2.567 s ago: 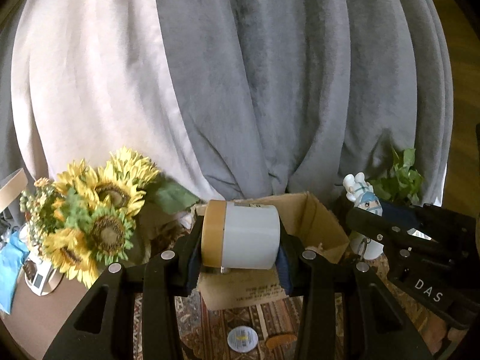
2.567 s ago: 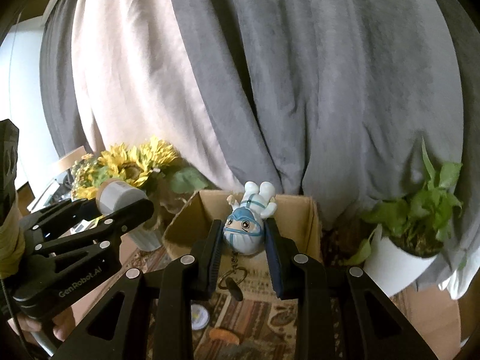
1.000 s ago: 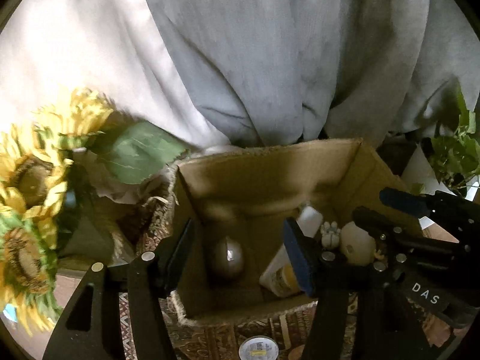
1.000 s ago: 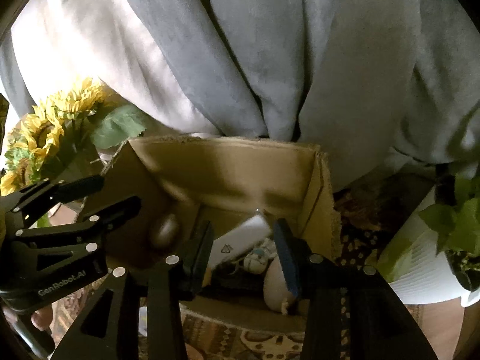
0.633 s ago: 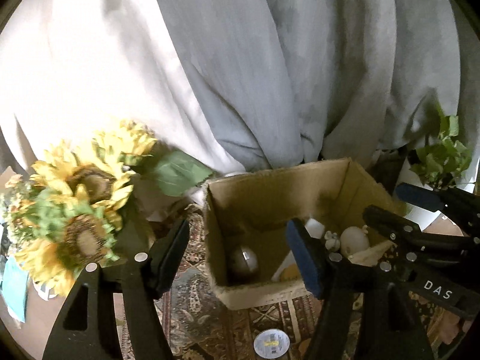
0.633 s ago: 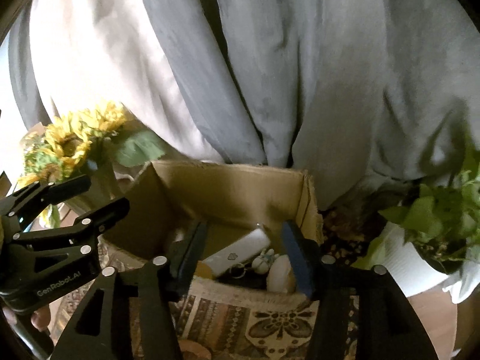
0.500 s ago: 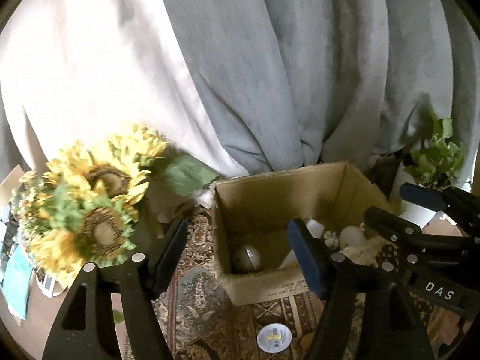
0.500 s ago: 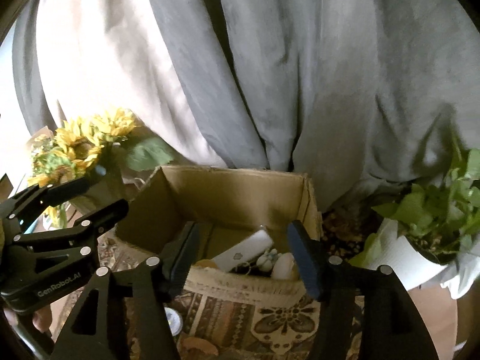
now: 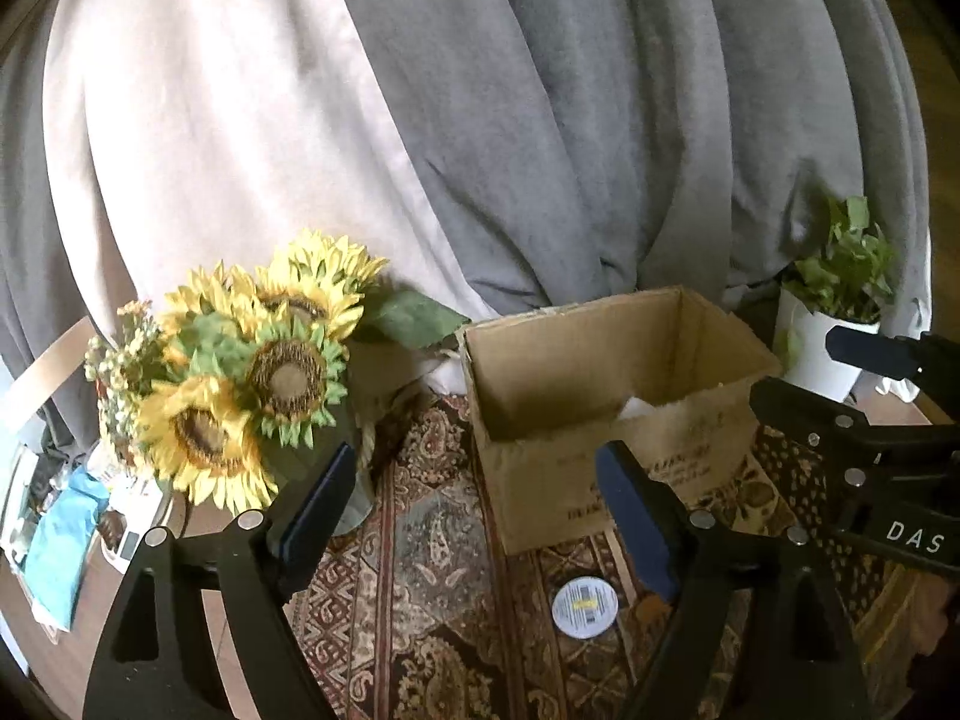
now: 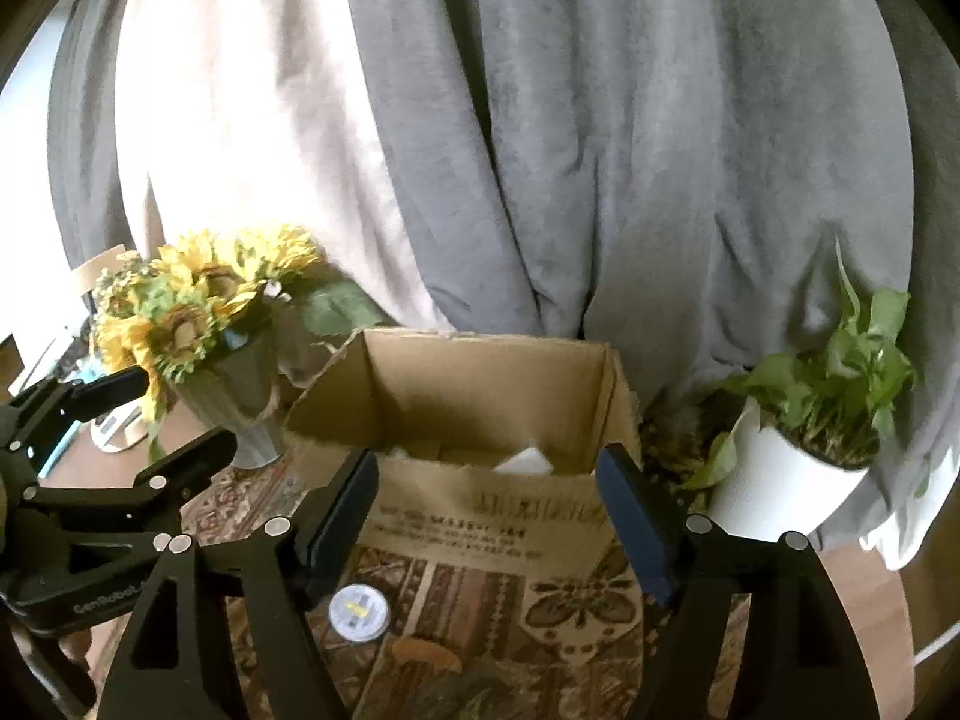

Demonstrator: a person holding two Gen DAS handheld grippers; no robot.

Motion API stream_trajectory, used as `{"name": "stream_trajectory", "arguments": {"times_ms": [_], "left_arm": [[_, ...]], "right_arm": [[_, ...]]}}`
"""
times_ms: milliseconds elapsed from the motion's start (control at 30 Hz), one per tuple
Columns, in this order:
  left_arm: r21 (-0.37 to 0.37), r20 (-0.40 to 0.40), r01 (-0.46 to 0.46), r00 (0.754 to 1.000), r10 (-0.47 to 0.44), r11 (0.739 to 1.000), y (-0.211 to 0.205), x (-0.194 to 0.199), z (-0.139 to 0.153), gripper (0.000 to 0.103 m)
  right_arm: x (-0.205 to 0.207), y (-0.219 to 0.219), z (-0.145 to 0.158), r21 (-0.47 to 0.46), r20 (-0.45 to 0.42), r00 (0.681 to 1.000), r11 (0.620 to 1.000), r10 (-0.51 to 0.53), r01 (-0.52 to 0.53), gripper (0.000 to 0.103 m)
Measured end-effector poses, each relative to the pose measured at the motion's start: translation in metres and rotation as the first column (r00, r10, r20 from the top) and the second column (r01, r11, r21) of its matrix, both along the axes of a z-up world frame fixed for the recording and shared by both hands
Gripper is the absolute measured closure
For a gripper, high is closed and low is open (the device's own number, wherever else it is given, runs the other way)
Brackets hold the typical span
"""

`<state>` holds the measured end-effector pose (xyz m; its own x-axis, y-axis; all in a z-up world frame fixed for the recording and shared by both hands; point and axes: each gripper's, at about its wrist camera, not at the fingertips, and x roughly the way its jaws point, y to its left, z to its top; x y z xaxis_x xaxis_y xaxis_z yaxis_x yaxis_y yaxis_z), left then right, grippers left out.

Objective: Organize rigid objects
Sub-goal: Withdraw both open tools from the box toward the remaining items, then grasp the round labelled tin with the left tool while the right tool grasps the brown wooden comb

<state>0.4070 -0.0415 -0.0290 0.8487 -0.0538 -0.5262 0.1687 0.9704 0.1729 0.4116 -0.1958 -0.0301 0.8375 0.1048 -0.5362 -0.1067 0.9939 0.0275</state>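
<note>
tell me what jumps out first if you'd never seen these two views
The open cardboard box sits mid-frame on a patterned rug, with something white just showing over its near rim. To its left a bunch of sunflowers stands in a vase; to its right is a leafy plant in a white pot. Both the left gripper and right gripper are open and empty, and a small round tin lies on the rug before the box.

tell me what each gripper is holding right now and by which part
Nothing. The left gripper and right gripper are both open and empty, their jaws having just been opening.

Open-jawed right gripper (image 10: 486, 510) hangs before the cardboard box (image 10: 480, 516).
</note>
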Motion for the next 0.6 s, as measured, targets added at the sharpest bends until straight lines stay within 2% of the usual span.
{"name": "stream_trajectory", "arguments": {"times_ms": [267,600], "left_arm": [[0.008,-0.008,0.064,0.998,-0.064,0.998,0.002,-0.021,-0.022,0.017],[0.016,-0.073,0.153,0.986,-0.151,0.988,0.007,-0.026,-0.057,0.017]], "right_arm": [[-0.026,0.008,-0.026,0.032,-0.039,0.999,0.999,0.003,-0.001,0.027],[-0.039,0.015,-0.06,0.048,-0.112,0.993,0.998,-0.034,0.039,0.027]]}}
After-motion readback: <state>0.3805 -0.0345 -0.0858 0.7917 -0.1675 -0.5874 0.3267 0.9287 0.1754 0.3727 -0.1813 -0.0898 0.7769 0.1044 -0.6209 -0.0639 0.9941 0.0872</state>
